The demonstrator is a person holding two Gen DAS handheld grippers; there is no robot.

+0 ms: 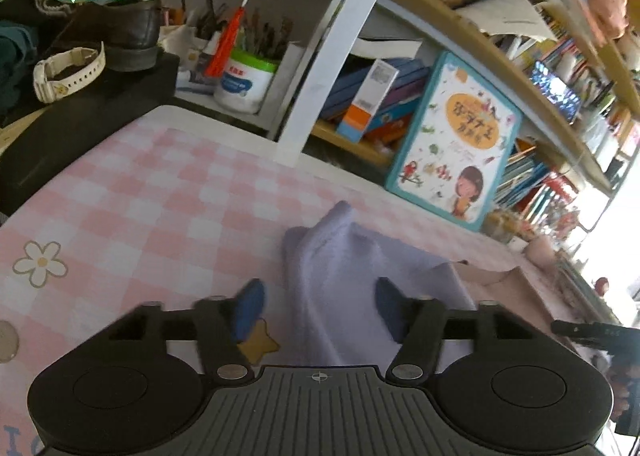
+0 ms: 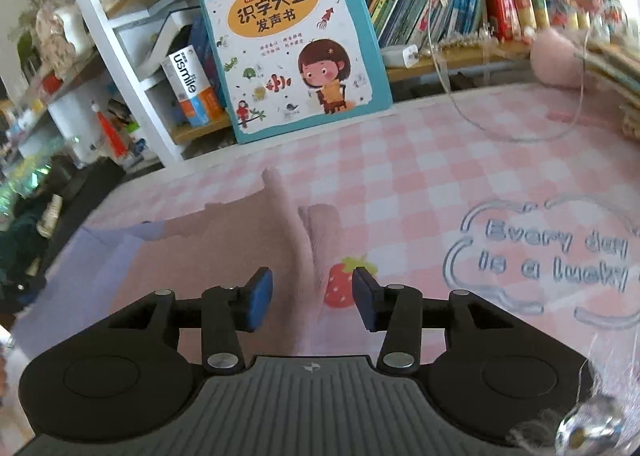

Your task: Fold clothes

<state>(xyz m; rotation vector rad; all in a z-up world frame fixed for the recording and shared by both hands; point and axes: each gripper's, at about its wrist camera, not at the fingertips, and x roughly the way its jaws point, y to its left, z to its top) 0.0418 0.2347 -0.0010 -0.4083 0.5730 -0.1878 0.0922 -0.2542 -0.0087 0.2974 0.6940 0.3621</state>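
On the pink checked tablecloth (image 2: 420, 175) we see 2 garments side by side: a lavender cloth (image 1: 360, 288) rumpled under the left gripper (image 1: 320, 310), a pink cloth (image 2: 240, 252) under the right gripper (image 2: 313, 298). Both jaws apart, holding nothing. Picture book (image 2: 296, 35) leans behind.

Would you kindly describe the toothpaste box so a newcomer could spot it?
Behind the pink checked table stands a big teal children's book. Just left of it leans the white box, the only one with an orange-and-blue base and "usmile" printed down its side.
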